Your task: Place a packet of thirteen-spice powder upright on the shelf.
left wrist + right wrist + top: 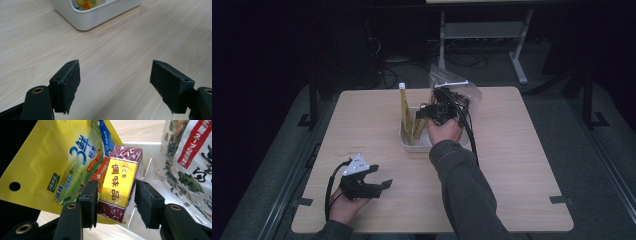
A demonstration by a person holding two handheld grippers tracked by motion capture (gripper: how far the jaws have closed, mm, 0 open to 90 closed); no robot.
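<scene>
Left gripper [382, 177] sits at the near left part of the table [522, 165], held in the left hand [343, 209], jaws wide apart with nothing between them; left gripper view has bare wood grain under the pads and the corner of the white bin [95, 17] farther off, a bit of colourful print inside it. Right gripper [115, 195] is over the bin [424, 144] mid-table, right hand [443, 131] behind it. The high view gives layout only: tall yellow pouch [404, 112] standing upright in the bin, clear bag [457, 92] at the far side. Right gripper view adds the detail: a small yellow and maroon seasoning box [118, 182] in shiny wrap lies between the jaws, leaning on the yellow pouch [57, 162], clear bag [187, 157] of dark dried bits on the other side. Jaws about half apart, flanking the box; slight gap at both pads, contact hard to call
</scene>
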